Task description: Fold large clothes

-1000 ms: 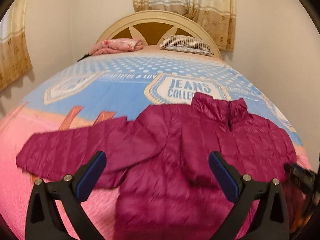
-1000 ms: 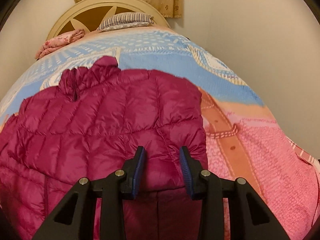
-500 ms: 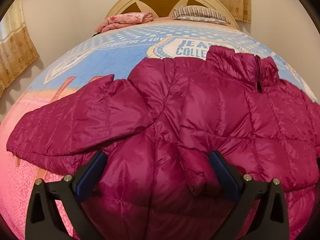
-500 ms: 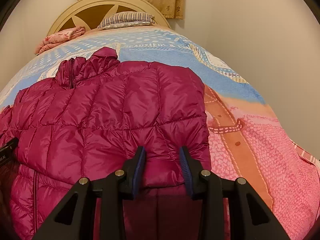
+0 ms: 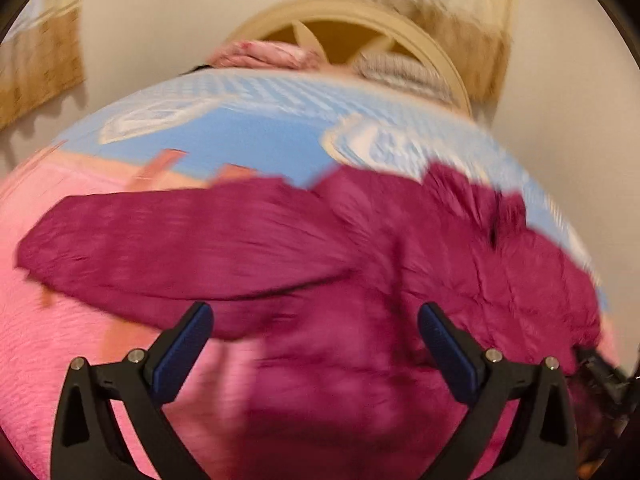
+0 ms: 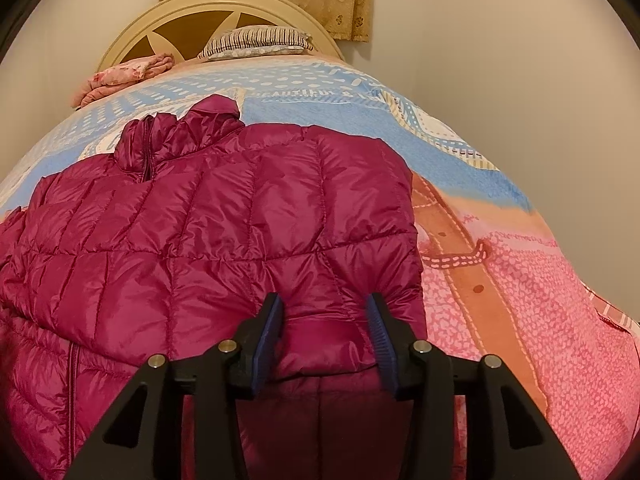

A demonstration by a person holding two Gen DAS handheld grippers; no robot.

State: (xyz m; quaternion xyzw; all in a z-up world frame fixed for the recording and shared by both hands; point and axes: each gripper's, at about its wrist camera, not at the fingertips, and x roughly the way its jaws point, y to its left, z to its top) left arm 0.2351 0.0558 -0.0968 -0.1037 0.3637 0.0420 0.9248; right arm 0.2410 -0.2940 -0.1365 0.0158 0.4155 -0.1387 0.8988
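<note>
A magenta quilted puffer jacket lies front up on the bed, collar toward the headboard. In the right wrist view its right sleeve is folded across the body. My right gripper has its jaws half closed around the folded sleeve's cuff end. In the blurred left wrist view the jacket has its other sleeve stretched out to the left. My left gripper is wide open and empty above the jacket's lower body.
The bed cover is pink near me and blue farther off. A striped pillow and folded pink cloth lie by the cream headboard. Walls stand close on both sides of the bed.
My left gripper has pulled back and turned left, blurring its view; the outstretched sleeve now sits farther off. My right gripper has stayed on the folded sleeve.
</note>
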